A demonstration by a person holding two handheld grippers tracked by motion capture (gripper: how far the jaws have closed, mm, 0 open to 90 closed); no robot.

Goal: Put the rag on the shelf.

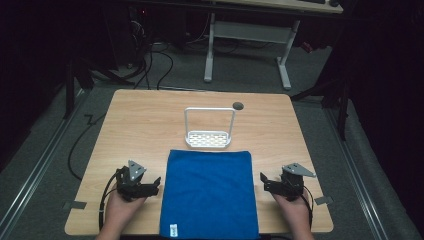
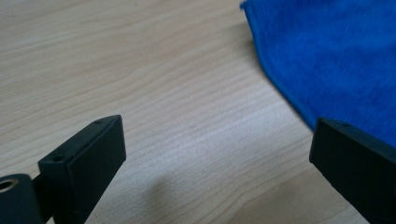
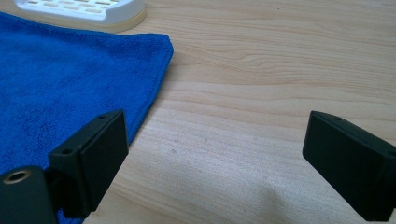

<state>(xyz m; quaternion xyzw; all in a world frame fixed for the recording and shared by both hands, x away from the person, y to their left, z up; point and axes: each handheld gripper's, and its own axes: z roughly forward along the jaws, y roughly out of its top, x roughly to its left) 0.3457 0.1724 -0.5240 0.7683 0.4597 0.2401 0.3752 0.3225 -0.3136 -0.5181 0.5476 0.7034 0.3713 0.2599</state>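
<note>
A blue cloth (image 1: 209,192) lies flat on the wooden table (image 1: 140,125), reaching its near edge. Behind it stands a white slotted rack (image 1: 209,139) with a tall wire handle. My left gripper (image 1: 156,186) rests on the table just left of the cloth, jaws open and empty; the left gripper view has bare wood between them and the cloth's edge (image 2: 289,100) at the right. My right gripper (image 1: 264,182) sits just right of the cloth, open and empty too. The right gripper view takes in the cloth's corner (image 3: 161,46) and the rack's base (image 3: 79,9).
A small dark round hole (image 1: 238,105) marks the table's far side. Bits of tape (image 1: 75,204) stick to the near corners. Beyond the table stand a white desk frame (image 1: 250,35) and cables on grey floor.
</note>
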